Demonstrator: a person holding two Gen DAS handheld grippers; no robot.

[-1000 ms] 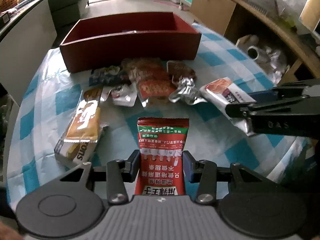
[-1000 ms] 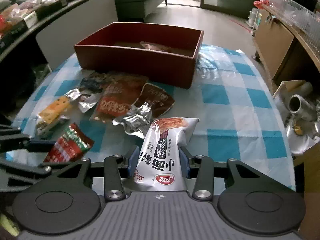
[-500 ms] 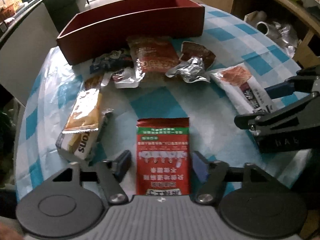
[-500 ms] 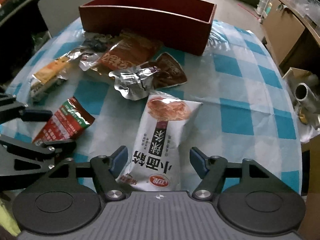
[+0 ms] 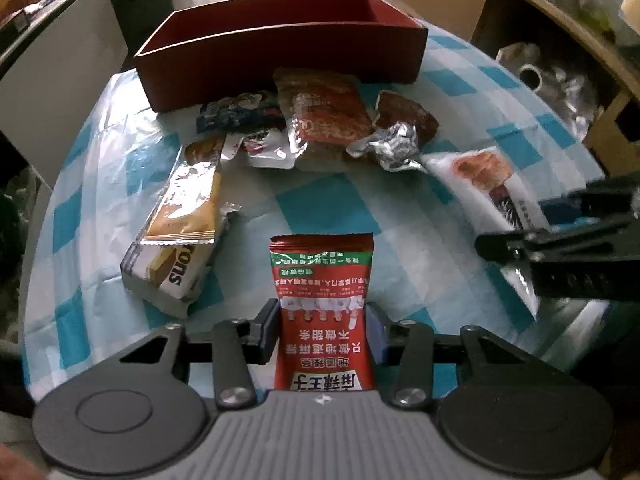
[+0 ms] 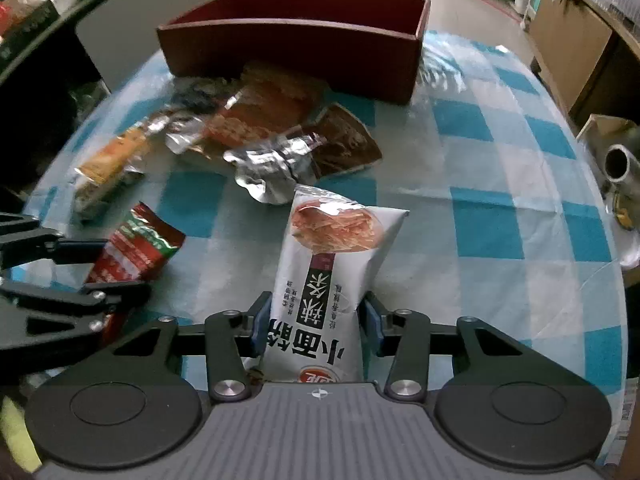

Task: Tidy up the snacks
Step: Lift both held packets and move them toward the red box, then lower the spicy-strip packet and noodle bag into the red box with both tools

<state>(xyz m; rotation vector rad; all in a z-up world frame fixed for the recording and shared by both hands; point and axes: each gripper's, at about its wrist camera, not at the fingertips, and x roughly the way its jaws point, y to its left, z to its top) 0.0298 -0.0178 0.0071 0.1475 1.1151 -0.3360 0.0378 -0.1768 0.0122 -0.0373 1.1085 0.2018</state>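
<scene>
My left gripper [image 5: 322, 330] is shut on a red snack packet [image 5: 322, 292], its fingers pressed against both sides of the bag. My right gripper [image 6: 316, 326] is shut on a white noodle-snack packet [image 6: 328, 264]. Each gripper shows in the other's view: the right one at the right edge [image 5: 560, 248], the left one at the left edge [image 6: 60, 280]. A dark red box [image 5: 280, 44] stands open at the far side of the table. It also shows in the right wrist view [image 6: 296, 44].
Several loose snacks lie between me and the box: a yellow cracker pack [image 5: 180, 224], a crumpled silver wrapper [image 5: 392, 148], a red-brown bag [image 5: 324, 116], a brown pouch [image 6: 344, 140]. The tablecloth [image 6: 500, 200] is blue-and-white checked. A wooden cabinet [image 6: 568, 40] stands at the right.
Both grippers stood open around their packets half a second ago and have closed on them again. The views have tilted down a little toward the table.
</scene>
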